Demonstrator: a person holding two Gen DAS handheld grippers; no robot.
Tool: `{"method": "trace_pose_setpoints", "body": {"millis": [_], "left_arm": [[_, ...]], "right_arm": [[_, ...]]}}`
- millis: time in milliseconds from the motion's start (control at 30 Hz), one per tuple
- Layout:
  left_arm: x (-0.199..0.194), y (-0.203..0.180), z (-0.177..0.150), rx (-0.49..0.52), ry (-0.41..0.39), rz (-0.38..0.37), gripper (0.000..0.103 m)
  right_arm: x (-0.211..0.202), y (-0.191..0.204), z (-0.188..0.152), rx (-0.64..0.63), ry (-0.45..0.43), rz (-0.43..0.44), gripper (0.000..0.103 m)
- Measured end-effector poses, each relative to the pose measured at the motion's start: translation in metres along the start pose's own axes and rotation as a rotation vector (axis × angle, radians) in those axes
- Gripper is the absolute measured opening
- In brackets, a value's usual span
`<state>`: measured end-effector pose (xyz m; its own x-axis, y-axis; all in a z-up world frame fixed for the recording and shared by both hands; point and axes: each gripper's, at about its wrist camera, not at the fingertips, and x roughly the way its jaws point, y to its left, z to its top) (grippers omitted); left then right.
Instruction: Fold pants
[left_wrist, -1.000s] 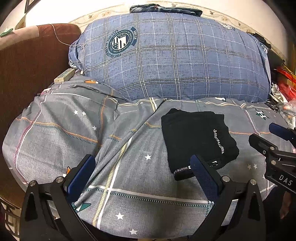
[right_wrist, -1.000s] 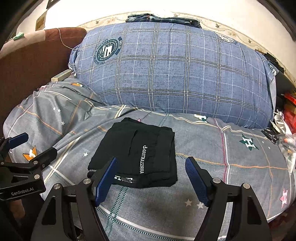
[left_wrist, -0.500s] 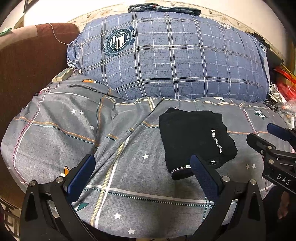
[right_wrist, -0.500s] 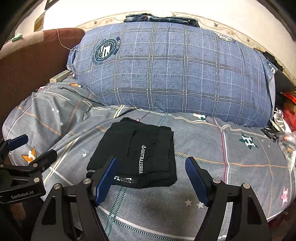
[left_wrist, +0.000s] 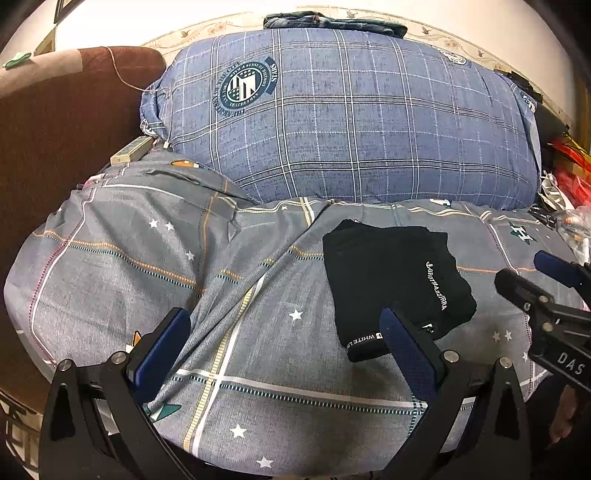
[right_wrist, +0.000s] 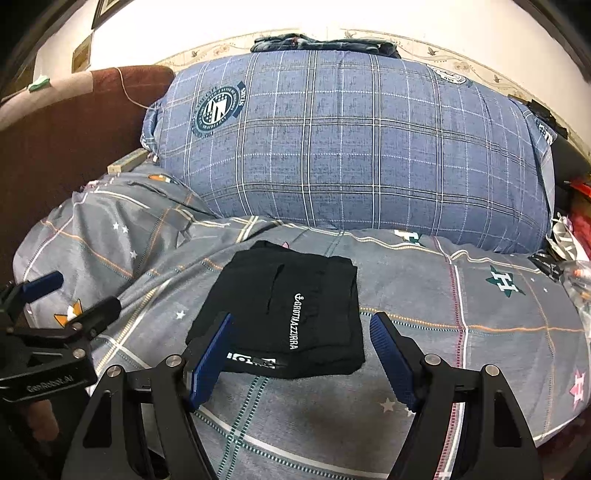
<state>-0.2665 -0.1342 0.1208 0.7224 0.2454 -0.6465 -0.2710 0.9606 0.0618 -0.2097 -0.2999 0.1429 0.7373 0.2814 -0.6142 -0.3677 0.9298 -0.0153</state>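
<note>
Neatly squared, black pants (right_wrist: 286, 312) lie flat — soft gray quilt (right_wrist: 424, 332) beneath.

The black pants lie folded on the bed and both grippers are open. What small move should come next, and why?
Probably none on the cloth: draw both grippers back. The black pants already lie as a compact folded rectangle on the grey bedcover, and the left gripper and right gripper are open, holding nothing.

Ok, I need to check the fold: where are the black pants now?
The black pants lie folded on the grey bedspread, just ahead of the right gripper, before the blue plaid pillow.
</note>
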Motion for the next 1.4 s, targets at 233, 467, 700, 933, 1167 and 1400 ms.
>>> {"method": "trace_pose_setpoints", "body": {"millis": [233,467,700,933,1167,1400], "left_arm": [[-0.005,0.008,0.004,-0.016,-0.025,0.015,0.103],[-0.012,0.018,0.009,-0.030,-0.061,0.034,0.103],[-0.023,0.023,0.014,-0.019,-0.099,0.061,0.103],[-0.038,0.027,0.023,-0.014,-0.150,0.074,0.103],[-0.052,0.028,0.034,-0.022,-0.183,0.043,0.103],[-0.058,0.024,0.041,-0.009,-0.194,0.037,0.103]], "right_arm": [[-0.003,0.000,0.002,0.021,-0.028,0.027,0.079],[-0.005,0.008,0.004,0.007,-0.039,0.044,0.080],[-0.008,0.021,0.012,-0.025,-0.058,0.048,0.080],[-0.011,0.026,0.022,-0.033,-0.076,0.049,0.080],[-0.015,0.030,0.027,-0.050,-0.097,0.048,0.080],[-0.019,0.031,0.034,-0.057,-0.112,0.020,0.080]]}}
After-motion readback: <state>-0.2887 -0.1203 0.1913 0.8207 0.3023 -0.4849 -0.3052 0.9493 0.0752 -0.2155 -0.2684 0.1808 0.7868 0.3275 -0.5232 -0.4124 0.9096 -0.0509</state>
